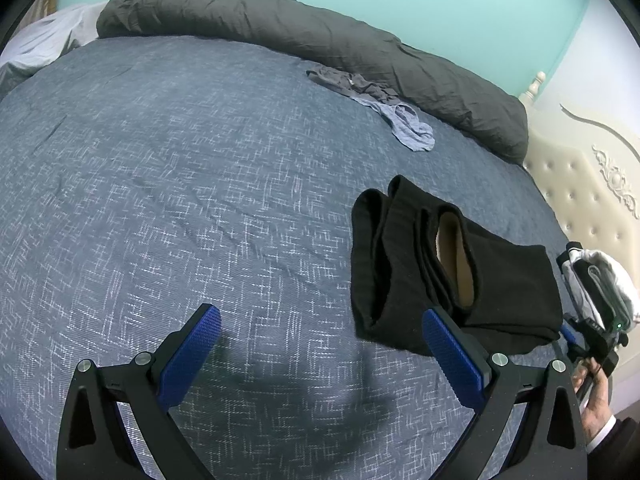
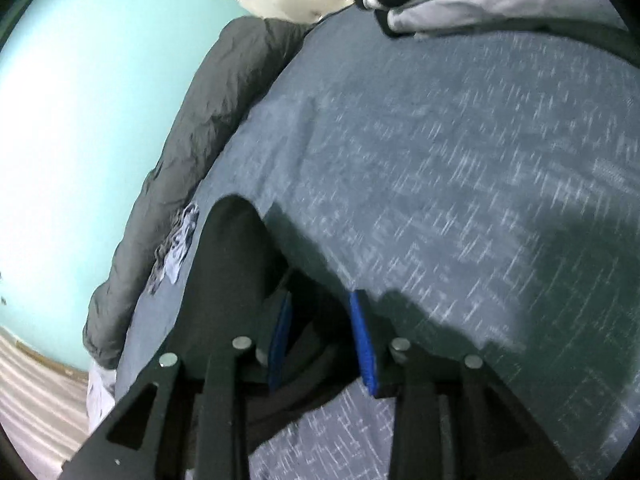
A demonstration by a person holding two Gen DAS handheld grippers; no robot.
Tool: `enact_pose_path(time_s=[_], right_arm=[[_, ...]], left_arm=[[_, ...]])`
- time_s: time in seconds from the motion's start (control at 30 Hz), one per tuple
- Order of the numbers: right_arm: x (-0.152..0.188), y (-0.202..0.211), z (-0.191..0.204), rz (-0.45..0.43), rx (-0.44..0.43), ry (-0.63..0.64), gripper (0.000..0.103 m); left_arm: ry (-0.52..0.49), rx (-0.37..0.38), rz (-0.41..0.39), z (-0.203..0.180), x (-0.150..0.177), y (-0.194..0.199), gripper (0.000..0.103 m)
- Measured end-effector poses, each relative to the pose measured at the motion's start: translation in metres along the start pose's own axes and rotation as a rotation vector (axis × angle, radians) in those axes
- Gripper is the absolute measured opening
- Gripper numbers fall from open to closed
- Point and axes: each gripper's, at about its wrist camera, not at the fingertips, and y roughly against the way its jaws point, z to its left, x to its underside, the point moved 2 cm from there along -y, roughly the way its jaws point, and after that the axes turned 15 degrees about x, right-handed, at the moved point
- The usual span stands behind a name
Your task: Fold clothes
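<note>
A folded black garment [image 1: 460,268] with a tan lining showing lies on the blue patterned bedcover [image 1: 160,180], right of centre. My left gripper [image 1: 320,320] hovers open just above the bed; its right finger [image 1: 448,344] overlaps the garment's near edge and nothing is between the pads. My right gripper [image 1: 580,344], held by a hand, sits at the garment's near right corner. In the right wrist view its pads [image 2: 362,344] stand narrowly apart with dark cloth of the black garment [image 2: 236,248] between them; the right gripper [image 2: 320,296] is shut on it.
A rolled grey duvet [image 1: 320,40] lies along the far edge by the turquoise wall. A crumpled blue-grey garment [image 1: 384,108] rests in front of it. Folded white and grey clothes [image 1: 600,276] sit at the right by the cream tufted headboard [image 1: 580,184].
</note>
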Motion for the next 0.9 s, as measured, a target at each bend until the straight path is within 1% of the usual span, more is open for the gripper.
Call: enact_pose_path(time_s=[0.13,0.17,0.2,0.23,0.3,0.33,0.63,0.67,0.73,0.83,0.9], right_arm=[[0.005,-0.013,0.001,0.012,0.007,0.007,0.035],[0.006,-0.015,0.001,0.018,0.007,0.006,0.031],[0.007,-0.017,0.003,0.027,0.022,0.006,0.02],[0.008,-0.015,0.004,0.029,0.039,0.009,0.016],[0.007,-0.004,0.007,0.017,0.049,0.009,0.012],[0.007,0.001,0.008,0.012,0.054,0.007,0.011],[0.026,0.01,-0.022,0.063,0.089,-0.115,0.01],[0.024,0.011,-0.019,0.059,0.088,-0.094,0.011],[0.019,0.013,-0.013,0.049,0.089,-0.053,0.018],[-0.002,0.027,-0.006,-0.01,0.144,0.015,0.019],[-0.015,0.027,0.006,-0.019,0.142,0.07,0.037]], left_arm=[[-0.003,0.0,0.003,-0.001,0.001,0.0,0.103],[-0.004,-0.001,0.004,-0.001,0.001,0.0,0.103],[-0.003,-0.002,0.004,-0.001,0.001,0.0,0.103],[-0.002,-0.001,0.003,-0.001,0.001,0.0,0.103],[-0.001,-0.001,0.0,0.0,0.0,0.0,0.103],[-0.001,0.001,0.0,0.0,0.0,0.0,0.103],[-0.006,0.005,-0.002,-0.002,0.0,0.003,0.103],[-0.007,0.005,-0.002,-0.002,0.0,0.003,0.103],[-0.007,0.005,-0.001,-0.001,0.0,0.003,0.103],[-0.002,0.005,0.001,0.001,0.0,0.002,0.103],[0.001,0.004,0.001,0.001,0.0,0.001,0.103]])
